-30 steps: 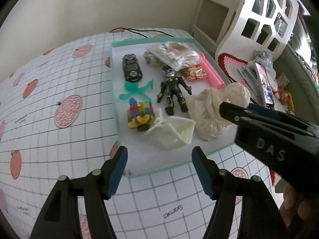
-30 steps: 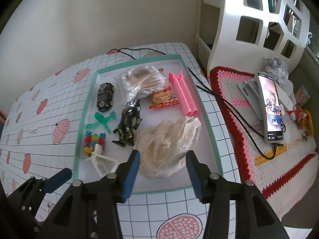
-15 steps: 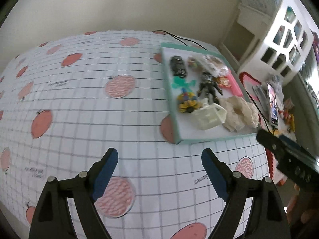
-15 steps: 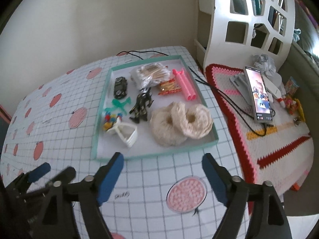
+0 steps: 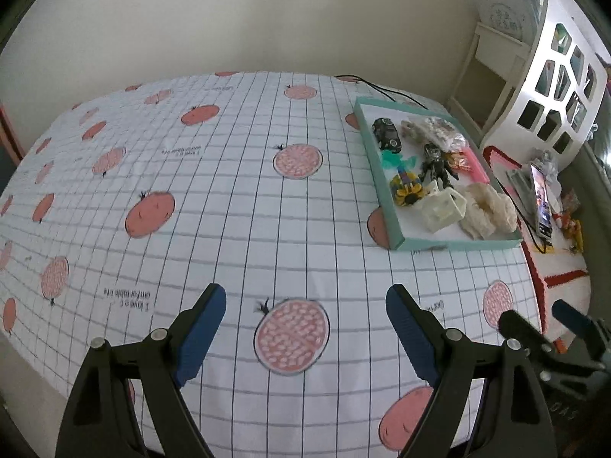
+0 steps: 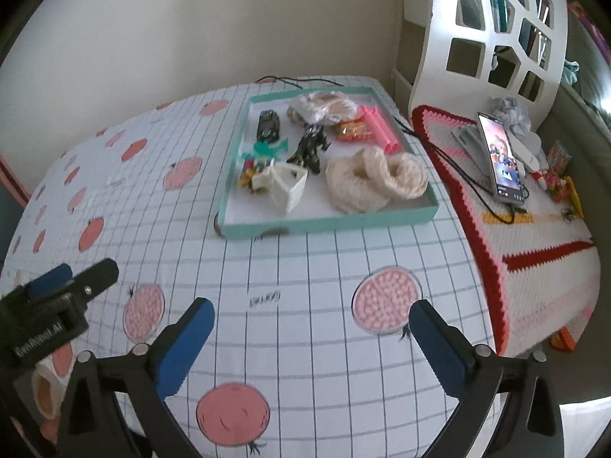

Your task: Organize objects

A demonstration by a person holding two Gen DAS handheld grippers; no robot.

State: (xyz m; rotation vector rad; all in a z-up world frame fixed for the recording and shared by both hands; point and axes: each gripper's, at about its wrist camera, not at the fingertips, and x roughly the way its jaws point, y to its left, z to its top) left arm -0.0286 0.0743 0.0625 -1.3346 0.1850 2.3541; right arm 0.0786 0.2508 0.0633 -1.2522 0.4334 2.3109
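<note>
My left gripper [image 5: 305, 305] hangs over a white counter [image 5: 229, 198] with a grid pattern and pink fruit prints. Its blue-padded jaws are spread wide and hold nothing. My right gripper [image 6: 311, 318] hangs beside it over the same counter, also spread wide and empty. In the right view the left gripper shows at the lower left edge; in the left view the right gripper shows at the lower right edge.

The things to organize all sit in a shallow teal tray [image 6: 328, 225] with a white floor, at the far right part of the counter, well apart from both grippers. In the tray, a black toy car [image 6: 268, 124] lies near the far left corner. Beside it is a clear bag [image 6: 324, 108] of pale contents. A pink tube [image 6: 382, 129] lies along the right wall, with a small snack packet [image 6: 353, 129] just beside it. A black figure [image 6: 309, 149] lies in the middle. A green plastic piece [image 6: 265, 149] lies left of it, and a cluster of coloured bits [image 6: 252, 170] sits nearer to me. A small white basket [image 6: 288, 185] lies tipped on its side, touching that cluster. Two cream yarn rings [image 6: 376, 179] lie side by side at the near right, touching each other.

To the right of the counter lies a red, pink and white crocheted mat [image 6: 534, 229]. A phone [image 6: 500, 158] with a lit screen stands propped on it. A white cut-out shelf [image 6: 492, 26] rises behind.
</note>
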